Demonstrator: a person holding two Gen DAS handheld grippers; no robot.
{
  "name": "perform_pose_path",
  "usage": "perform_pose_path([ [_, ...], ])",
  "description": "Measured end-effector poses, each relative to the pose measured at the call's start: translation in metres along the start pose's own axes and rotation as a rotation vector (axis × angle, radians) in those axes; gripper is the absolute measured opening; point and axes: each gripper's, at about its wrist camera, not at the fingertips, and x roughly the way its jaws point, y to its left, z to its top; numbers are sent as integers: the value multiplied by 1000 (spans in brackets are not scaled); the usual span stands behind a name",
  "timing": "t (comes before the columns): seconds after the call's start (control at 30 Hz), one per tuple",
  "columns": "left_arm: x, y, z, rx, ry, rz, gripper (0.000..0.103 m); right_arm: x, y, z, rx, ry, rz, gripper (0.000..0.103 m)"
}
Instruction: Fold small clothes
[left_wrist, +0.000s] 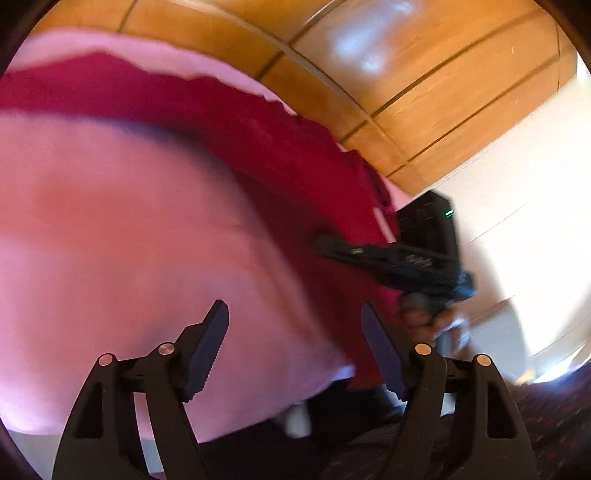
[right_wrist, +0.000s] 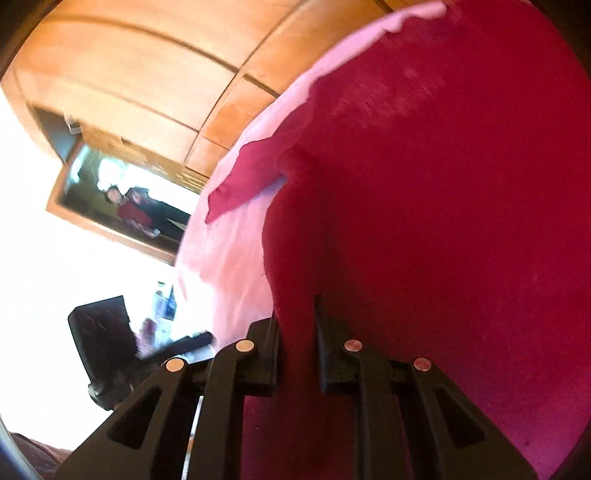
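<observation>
A dark red garment (left_wrist: 258, 133) lies across a pink surface (left_wrist: 129, 240); it fills most of the right wrist view (right_wrist: 443, 221), with one sleeve (right_wrist: 243, 184) sticking out to the left. My left gripper (left_wrist: 293, 332) is open and empty above the pink surface, near its front edge. My right gripper (right_wrist: 295, 325) is narrowly closed on a fold of the red garment. It also shows in the left wrist view (left_wrist: 388, 258), at the garment's right edge. Both views are blurred.
Wooden cabinet panels (left_wrist: 406, 74) stand behind the pink surface. A framed mirror (right_wrist: 122, 199) hangs on the white wall. A black chair (right_wrist: 99, 339) stands at the lower left of the right wrist view. Dark patterned carpet (left_wrist: 554, 424) lies below.
</observation>
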Motion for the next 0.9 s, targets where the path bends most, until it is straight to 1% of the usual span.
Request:
perform_pose_path([
  [0.03,10,0,0,-28,15,-60,73,3,-7,-1,35,-1,40,14],
  [0.07,18,0,3,-42,28,-110,73,4,-11,-2,55,-2,63,14],
  [0.13,32,-3,1,-73,26,-161,73,7,-21,-3,90,1,108,14],
  [0.17,39,-4,2,-88,28,-198,73,8,-24,-4,104,0,127,14],
  [0.2,46,-3,3,-105,36,-235,76,7,-26,-4,115,-1,154,14],
  [0.23,54,-3,3,-129,44,-260,78,2,-31,-1,120,-2,172,14],
  [0.3,71,-1,2,-176,72,-277,78,-2,-33,0,121,-7,191,15],
  [0.33,80,-1,1,-195,99,-304,70,-6,-31,-2,120,-9,192,21],
  [0.37,83,-4,-5,-189,107,-318,61,-8,-31,-2,119,-15,196,25],
  [0.4,82,-10,-6,-150,107,-302,40,-10,-30,-1,113,-22,203,38],
  [0.43,79,-16,-5,-120,103,-286,30,-16,-30,-1,104,-35,213,50],
  [0.47,74,-20,-5,-92,94,-244,15,-22,-30,0,104,-45,219,55],
  [0.5,68,-23,-6,-66,86,-204,13,-30,-30,0,105,-62,219,62],
  [0.53,57,-27,-9,-26,82,-163,12,-32,-24,4,99,-77,211,67],
  [0.6,37,-29,-15,26,91,-102,12,-51,-21,3,58,-111,149,73],
  [0.67,4,-27,-26,72,101,-21,12,-77,-20,-3,-6,-155,7,75],
  [0.7,-5,-23,-29,80,101,2,12,-94,-21,-6,-42,-191,-115,76],
  [0.73,-18,-17,-35,73,97,22,8,-108,-23,-11,-65,-214,-212,76],
  [0.8,-37,-1,-41,31,79,77,8,-134,-31,-18,-91,-250,-366,76],
  [0.83,-42,6,-42,3,65,85,8,-149,-37,-24,-101,-276,-465,76],
  [0.9,-44,19,-40,-61,14,115,8,-180,-50,-37,-88,-317,-594,76],
])
